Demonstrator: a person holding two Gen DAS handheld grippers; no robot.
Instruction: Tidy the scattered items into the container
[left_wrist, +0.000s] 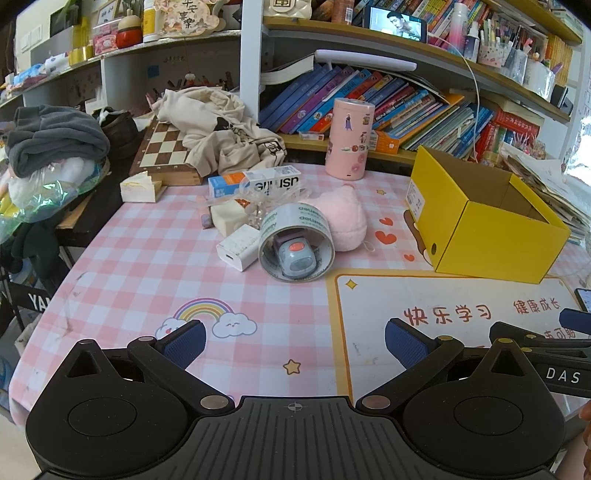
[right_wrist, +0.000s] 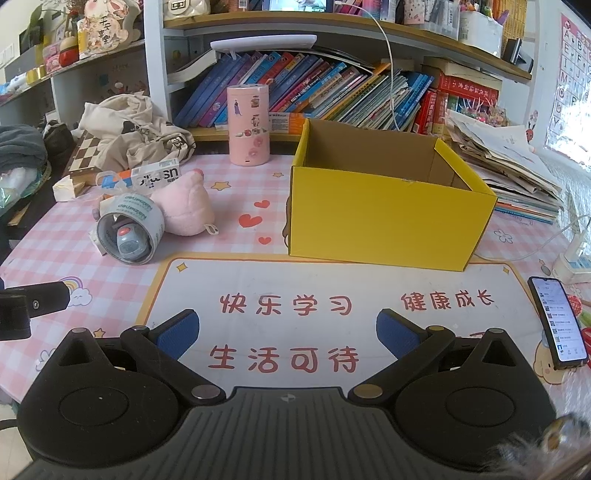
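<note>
1. Both the left tongs (left_wrist: 293, 341) and the right tongs (right_wrist: 288, 332) hover over the near edge of the table (left_wrist: 147, 266), spread wide, with nothing between their blue pads.
2. Leftmost in the pile, the white charger block (left_wrist: 239, 246) looks hard and smooth-sided; a grip across its two flat faces should hold, though it may be slippery.
3. Touching it, the tape roll (left_wrist: 295, 240) lies tilted with a small grey toy (left_wrist: 293, 254) sitting inside its ring. The roll should be stiff and fairly light; pinch one wall of the ring, inside and out (the toy could tumble free if the roll is lifted first).
4. Behind these, the long box (left_wrist: 255, 182) is thin card, probably light and easy to crush; hold it across its narrow width, gently.
5. Next right, the pink plush (left_wrist: 345, 218) rests against the tape. It is soft and will squash, so bite deep into its body.
6. Farthest right, the yellow box (left_wrist: 491, 229) stands open and, as far as its visible interior shows, empty, well apart from the pile.
</note>
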